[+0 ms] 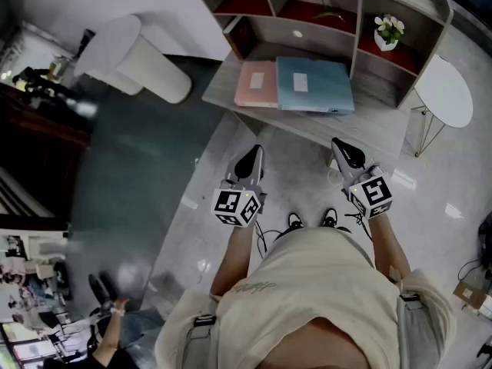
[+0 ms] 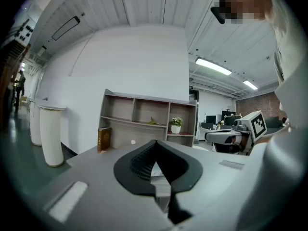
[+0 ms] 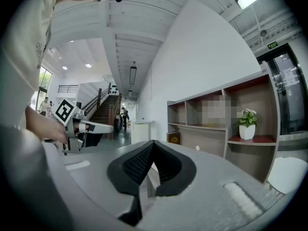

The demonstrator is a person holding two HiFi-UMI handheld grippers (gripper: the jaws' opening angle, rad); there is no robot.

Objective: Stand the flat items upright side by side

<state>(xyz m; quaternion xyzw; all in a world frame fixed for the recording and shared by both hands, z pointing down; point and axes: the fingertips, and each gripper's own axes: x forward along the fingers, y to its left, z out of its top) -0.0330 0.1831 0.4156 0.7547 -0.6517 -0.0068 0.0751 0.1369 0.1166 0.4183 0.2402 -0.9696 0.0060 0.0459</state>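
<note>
Overhead, head view: pink folder [image 1: 257,83] and blue folder [image 1: 315,85] lie flat side by side on the desk [image 1: 361,125], edges just about touching, below the shelf unit [image 1: 355,29]. A potted plant [image 1: 388,31] stands in the right compartment. Left gripper [image 1: 254,154] and right gripper [image 1: 340,146] are held level over the floor, short of the desk and apart from both folders.

Left gripper view: jaws pressed together, nothing between them. Beyond the tips are the shelf unit [image 2: 144,117], a brown book [image 2: 104,138] upright at its lower left, and the plant [image 2: 176,124]. The right gripper [image 2: 211,135] shows at right.

Right gripper view: jaws likewise closed and empty. The plant [image 3: 247,124] sits on its shelf at right, the left gripper [image 3: 108,127] at left.
</note>
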